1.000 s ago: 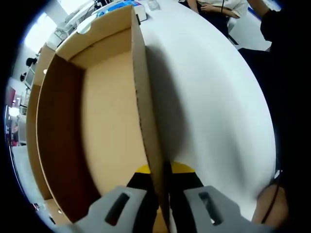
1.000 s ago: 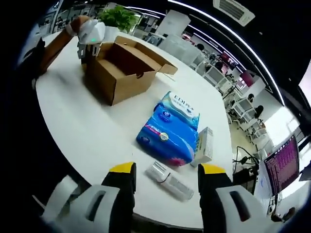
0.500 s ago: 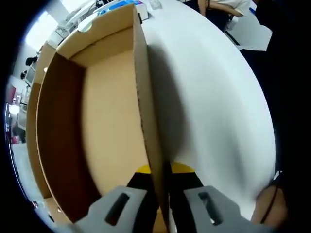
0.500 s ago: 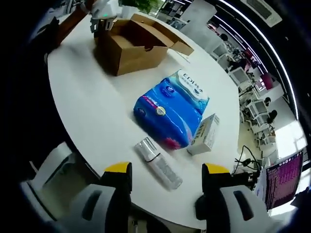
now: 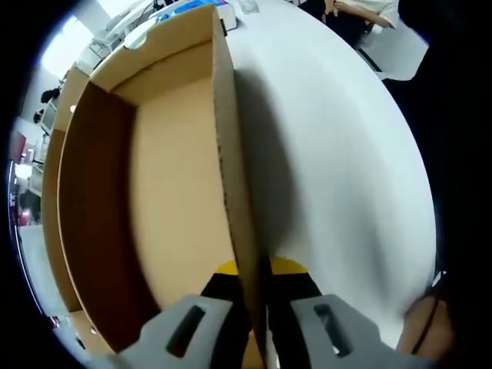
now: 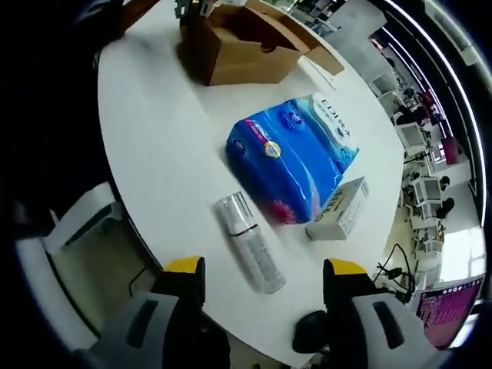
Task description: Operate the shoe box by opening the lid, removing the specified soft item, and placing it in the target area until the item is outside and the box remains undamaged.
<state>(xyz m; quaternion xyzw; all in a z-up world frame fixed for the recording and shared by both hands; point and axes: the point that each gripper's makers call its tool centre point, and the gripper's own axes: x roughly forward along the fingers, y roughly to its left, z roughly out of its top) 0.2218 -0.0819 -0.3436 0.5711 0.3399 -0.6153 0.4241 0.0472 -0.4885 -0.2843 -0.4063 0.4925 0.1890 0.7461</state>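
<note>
My left gripper is clamped on the stiff wall of the open shoe box, my right gripper is spread empty, and the blue tissue pack, soft and light, best gripped mid-body, lies at twelve o'clock on the white surface.

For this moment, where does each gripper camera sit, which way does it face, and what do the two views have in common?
Left gripper view: rides the left gripper, looking along the jaws shut on one wall of the open cardboard box, into its bare interior; white table beside.
Right gripper view: rides the right gripper, jaws open, raised over the table edge, looking down at a clear bottle, blue soft pack and small carton.
Shared: the same box and white table.
</note>
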